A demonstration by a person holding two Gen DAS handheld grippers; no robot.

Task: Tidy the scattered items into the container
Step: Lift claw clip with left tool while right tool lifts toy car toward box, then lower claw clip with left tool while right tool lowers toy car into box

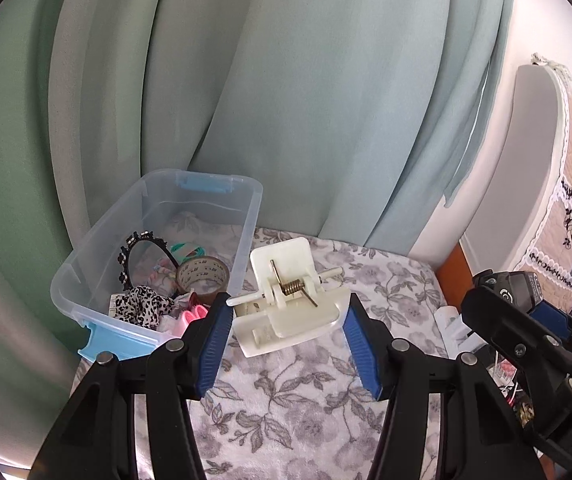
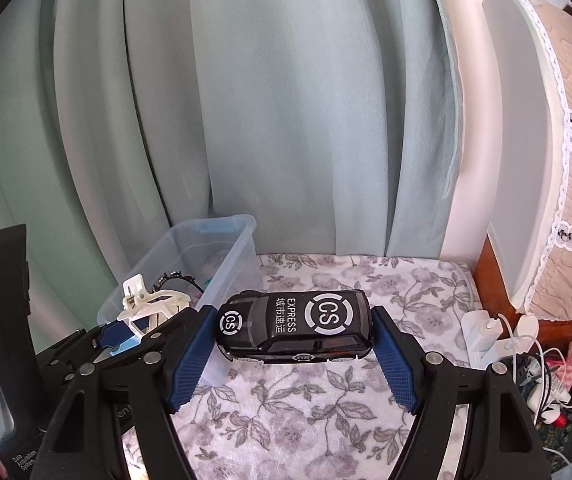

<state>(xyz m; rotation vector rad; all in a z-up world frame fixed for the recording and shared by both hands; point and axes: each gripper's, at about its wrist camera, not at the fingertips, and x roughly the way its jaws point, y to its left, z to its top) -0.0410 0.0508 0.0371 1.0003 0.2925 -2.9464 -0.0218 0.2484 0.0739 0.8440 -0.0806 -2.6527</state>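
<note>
**Both jaws loaded, clip and toy van held clear of the cloth**

Jaws of the left gripper (image 1: 288,316) stand about half open and we see them clamped on a white spring clip (image 1: 288,300), blue pads pressing its two sides; the clip sits tilted, its metal coil spring facing up, lifted off the surface. Jaws of the right gripper (image 2: 294,332) are wider, closed on a black toy van (image 2: 296,326) held crosswise, one pad at its nose and one at its tail, roof up with "CS EXPRESS" lettering showing. It hangs above the cloth.

Just left of the clip in the left wrist view we see the clear plastic container (image 1: 245,236) with blue latches, standing on the floral cloth (image 1: 286,392). Inside it: a black flower headband (image 1: 135,256), a roll of brown tape (image 1: 203,276), a leopard-print scrunchie (image 1: 141,306), something pink (image 1: 193,314) by the near wall, and teal hair ties (image 1: 183,249). We cannot tell what else lies under these.

The right gripper shows at the right edge of the left view, the left gripper with its clip at the lower left of the right view.

Behind hangs a pale green curtain (image 2: 286,120). To the right is a padded white headboard (image 2: 526,160) with a lace-trimmed cover, and below it white chargers and cables (image 2: 502,332).
</note>
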